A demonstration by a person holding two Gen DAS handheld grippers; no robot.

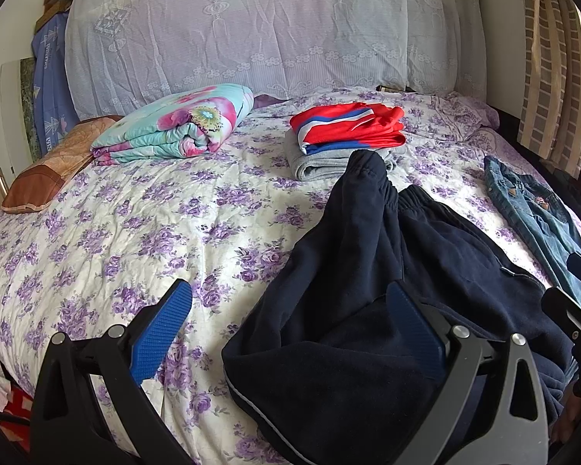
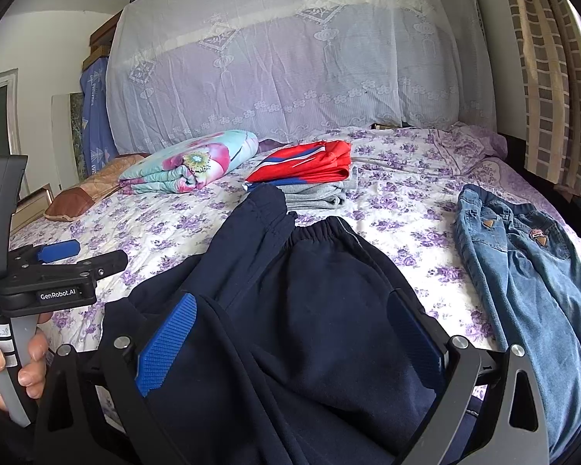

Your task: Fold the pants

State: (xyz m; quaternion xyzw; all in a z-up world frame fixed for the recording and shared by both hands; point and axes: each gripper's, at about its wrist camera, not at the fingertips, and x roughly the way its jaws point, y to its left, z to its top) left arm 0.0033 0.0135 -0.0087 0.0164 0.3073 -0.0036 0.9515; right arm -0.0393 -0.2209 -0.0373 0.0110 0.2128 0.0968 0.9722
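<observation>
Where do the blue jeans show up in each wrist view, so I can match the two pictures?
Left wrist: the blue jeans lie at the far right edge, beyond the navy pants.
Right wrist: the blue jeans fill the right side, right of the navy pants.
Shared landmark: the red folded garment on the grey stack.

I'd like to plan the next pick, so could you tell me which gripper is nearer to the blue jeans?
Right. The right gripper hangs open over the navy sweatpants, directly beside the blue jeans; the left gripper straddles the sweatpants' far edge, further away.
</observation>
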